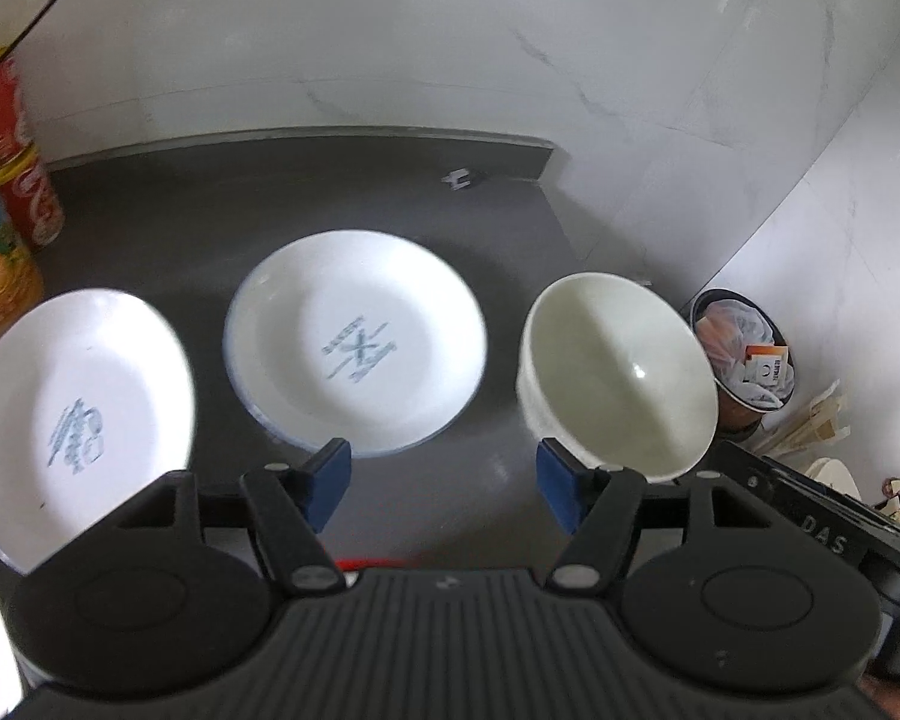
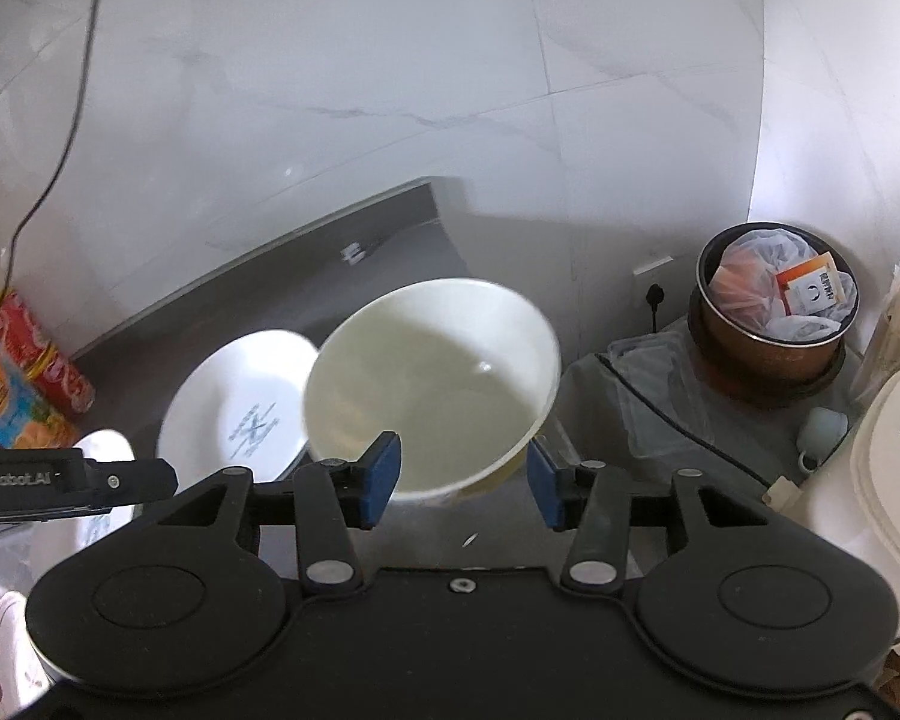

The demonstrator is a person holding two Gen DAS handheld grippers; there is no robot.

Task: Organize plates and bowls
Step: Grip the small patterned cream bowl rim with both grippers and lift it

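Right wrist view: the bowl [image 2: 432, 384] sits on the dark counter [image 2: 354, 228] beside two plates; both grippers gape wide, holding nothing. It looks glazed, rigid, slippery, breakable; pinch its near rim.

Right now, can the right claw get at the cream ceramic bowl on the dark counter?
Probably yes. The right claw is open, and the cream ceramic bowl's near rim sits just ahead between its blue pads. Nothing lies between them.
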